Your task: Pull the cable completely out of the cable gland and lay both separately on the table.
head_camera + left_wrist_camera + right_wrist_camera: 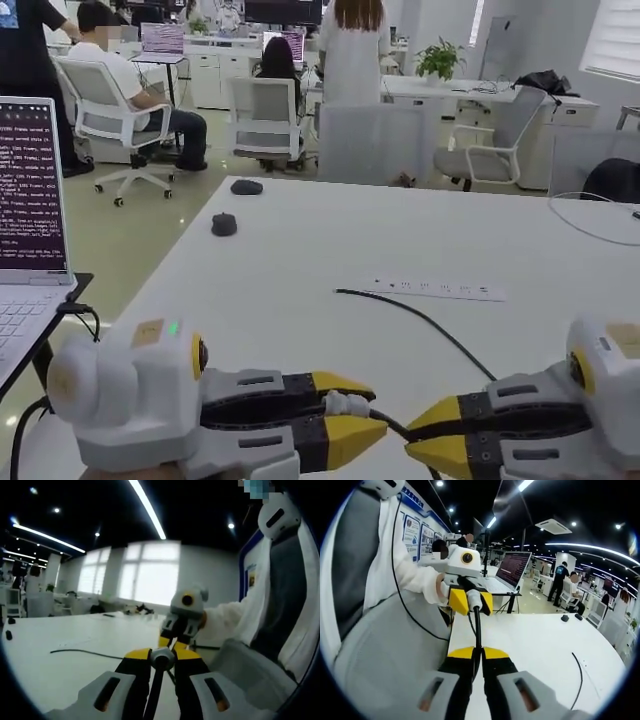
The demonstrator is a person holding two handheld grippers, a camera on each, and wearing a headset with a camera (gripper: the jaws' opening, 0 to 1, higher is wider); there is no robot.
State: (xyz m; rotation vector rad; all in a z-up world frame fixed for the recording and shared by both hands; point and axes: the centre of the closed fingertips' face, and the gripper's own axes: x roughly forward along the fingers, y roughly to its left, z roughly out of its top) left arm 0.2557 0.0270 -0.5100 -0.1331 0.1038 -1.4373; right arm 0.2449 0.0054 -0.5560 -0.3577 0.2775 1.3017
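White desks [300, 240], swivel chairs [265, 120] and a laptop [30, 190] under ceiling strip lights [147, 507], bright windows [150, 572].

Laptop [30, 180], white power strip [440, 290], perhaps a dark mouse [224, 225]

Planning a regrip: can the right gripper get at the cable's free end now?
Likely not yet: the right gripper is shut on the cable beside the gland in the left gripper; otherwise nothing blocks it.

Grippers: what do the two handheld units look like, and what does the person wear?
Both the left gripper and right gripper have white rounded housings, dark jaw arms and yellow tips. The person wears a white sleeve.
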